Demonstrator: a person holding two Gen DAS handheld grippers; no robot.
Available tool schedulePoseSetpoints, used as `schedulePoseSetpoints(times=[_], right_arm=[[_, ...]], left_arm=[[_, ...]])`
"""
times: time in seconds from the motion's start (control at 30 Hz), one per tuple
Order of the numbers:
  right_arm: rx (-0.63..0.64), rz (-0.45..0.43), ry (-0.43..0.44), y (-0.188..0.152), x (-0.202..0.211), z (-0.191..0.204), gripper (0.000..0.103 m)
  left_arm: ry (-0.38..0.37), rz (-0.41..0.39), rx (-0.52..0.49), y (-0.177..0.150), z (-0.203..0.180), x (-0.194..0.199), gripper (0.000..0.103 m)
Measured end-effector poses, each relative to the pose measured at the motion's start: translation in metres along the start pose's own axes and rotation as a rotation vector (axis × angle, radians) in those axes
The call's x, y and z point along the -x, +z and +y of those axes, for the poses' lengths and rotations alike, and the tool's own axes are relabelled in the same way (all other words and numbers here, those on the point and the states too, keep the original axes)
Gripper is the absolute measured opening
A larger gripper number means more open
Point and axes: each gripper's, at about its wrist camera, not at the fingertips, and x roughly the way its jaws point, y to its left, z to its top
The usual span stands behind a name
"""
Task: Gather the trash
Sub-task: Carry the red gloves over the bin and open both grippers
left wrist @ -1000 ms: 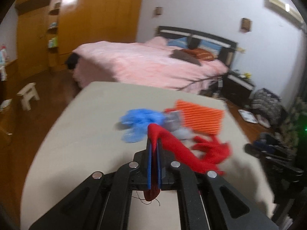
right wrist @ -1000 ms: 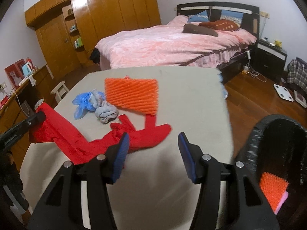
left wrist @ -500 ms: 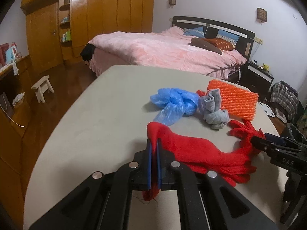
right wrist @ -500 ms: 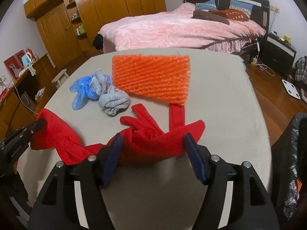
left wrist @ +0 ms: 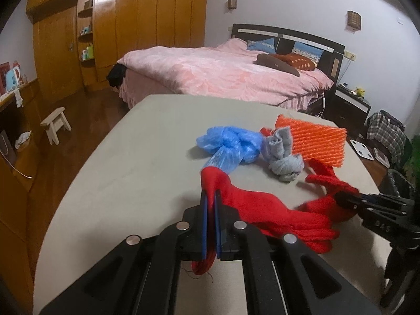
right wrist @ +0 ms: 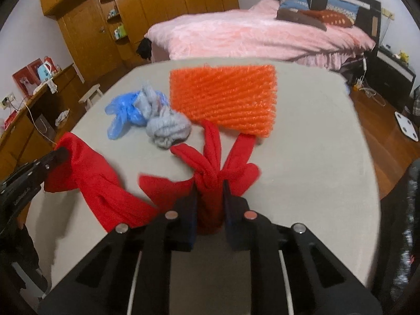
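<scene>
Right gripper (right wrist: 210,204) has advanced from open air and is closing on the red cloth (right wrist: 210,173).
Left gripper (left wrist: 210,223) stays clenched on the cloth's other end, so lifting can follow. Beyond, on the table (left wrist: 131,183): grey rag (left wrist: 283,157), blue bag (left wrist: 231,144), orange mesh (left wrist: 315,141). The dark bin, apparently at right, is barely visible.

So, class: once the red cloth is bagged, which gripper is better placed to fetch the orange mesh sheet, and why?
Probably the right gripper: the orange mesh sheet lies just past the red cloth it is closing on. From the left gripper, it sits farther off, behind the grey rag.
</scene>
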Motion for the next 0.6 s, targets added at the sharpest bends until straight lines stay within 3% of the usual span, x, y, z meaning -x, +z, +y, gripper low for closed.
schedulePoseSetpoints(times=[0.23, 0.6], right_arm=[[-0.012, -0.075, 0.0, 0.007, 0.047, -0.01, 0.015], [-0.045, -0.186, -0.072, 0.009, 0.116, -0.033, 0.015]], left_arm=[[-0.033, -0.052, -0.009, 0.015, -0.014, 0.025, 0.005], [-0.128, -0.115, -0.066, 0.032, -0.054, 0.063, 0.005]])
